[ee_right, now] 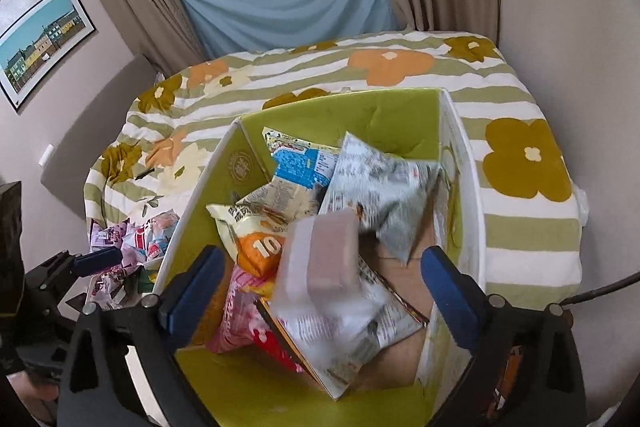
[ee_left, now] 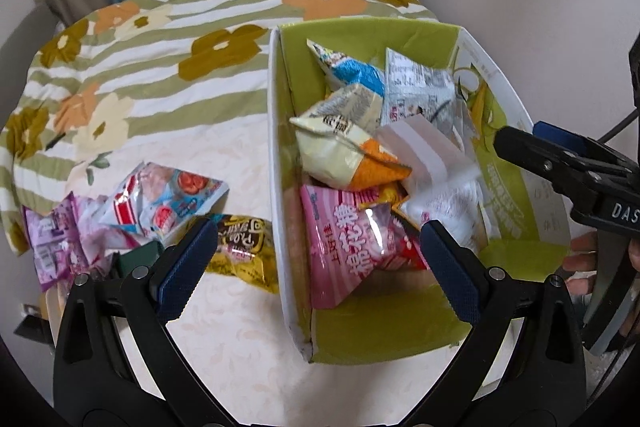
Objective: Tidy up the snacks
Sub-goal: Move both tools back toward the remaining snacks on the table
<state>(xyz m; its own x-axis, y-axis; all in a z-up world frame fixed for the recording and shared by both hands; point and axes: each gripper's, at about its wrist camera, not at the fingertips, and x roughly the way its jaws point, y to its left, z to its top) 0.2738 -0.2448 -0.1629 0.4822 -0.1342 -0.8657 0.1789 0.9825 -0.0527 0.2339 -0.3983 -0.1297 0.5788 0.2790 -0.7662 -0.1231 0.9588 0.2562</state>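
A green box with white outer walls [ee_left: 276, 131] [ee_right: 192, 211] stands on the table and holds several snack packs: a pink one [ee_left: 344, 251], a cream-and-orange one [ee_left: 340, 147] [ee_right: 260, 239], a blue one [ee_left: 352, 71] and a grey-white one [ee_right: 380, 187]. My right gripper [ee_right: 322, 291] is open above the box. A blurred clear packet with a brown block [ee_right: 324, 255] [ee_left: 428, 151] lies between its fingers, free of both pads. My left gripper [ee_left: 318, 267] is open over the box's left wall. Loose packs lie left of the box: red-and-blue [ee_left: 160, 199], purple [ee_left: 52, 247], yellow-brown [ee_left: 244, 247].
A striped floral cloth [ee_left: 160, 75] covers the far part of the table, in front of curtains and a wall. A person's hand [ee_left: 580, 263] holds the right gripper's handle beside the box's right wall. A framed picture [ee_right: 44, 39] hangs at the left.
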